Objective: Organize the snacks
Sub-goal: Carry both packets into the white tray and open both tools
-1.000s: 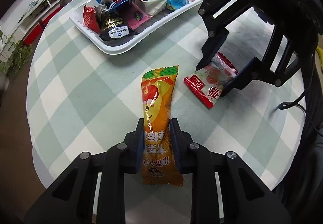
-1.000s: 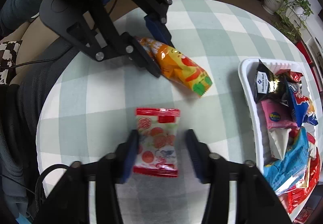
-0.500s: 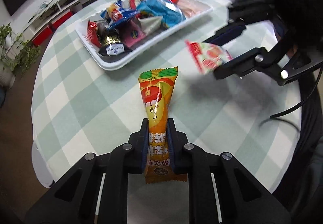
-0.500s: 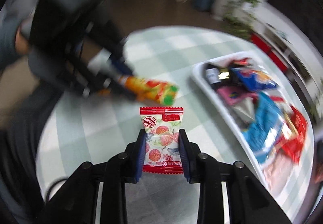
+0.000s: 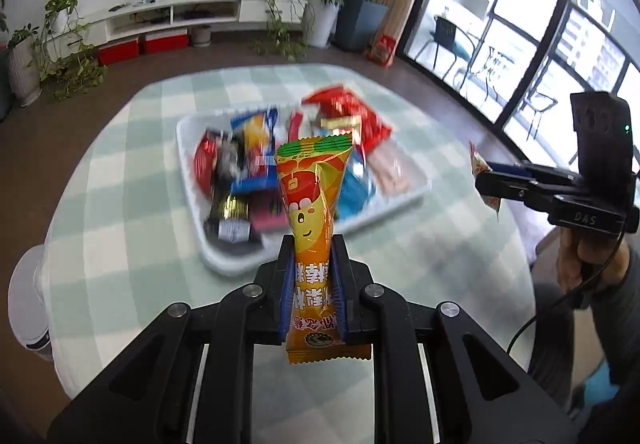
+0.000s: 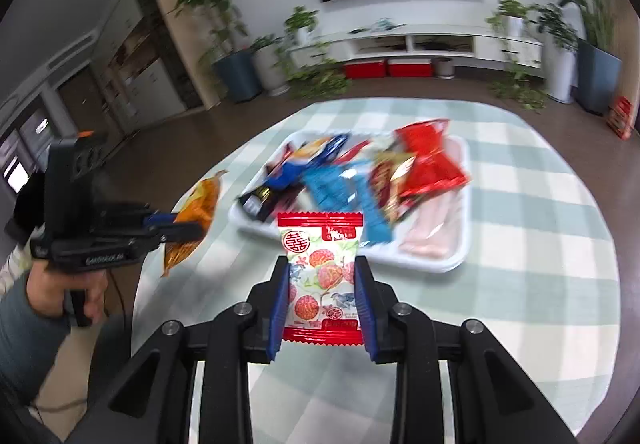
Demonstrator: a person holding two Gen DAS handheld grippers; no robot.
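My left gripper (image 5: pixel 312 244) is shut on a long orange snack packet (image 5: pixel 314 219) and holds it upright above the table, in front of the white tray (image 5: pixel 404 199). My right gripper (image 6: pixel 322 264) is shut on a red-and-white lychee candy packet (image 6: pixel 322 272), also lifted above the table. In the left wrist view the right gripper (image 5: pixel 486 179) is at the far right with the candy packet (image 5: pixel 478 163) edge-on. In the right wrist view the left gripper (image 6: pixel 192 230) is at the left with the orange packet (image 6: pixel 192 219).
The white tray (image 6: pixel 440 264) holds several snack bags in red, blue, black and pink. It sits on a round table with a green-and-white check cloth (image 5: pixel 132 211). Potted plants, a low TV cabinet and windows lie beyond the table.
Both grippers have lifted their packets off the table and tilted up to level. The right gripper closed on the candy packet a second ago. The views now face the tray and room.
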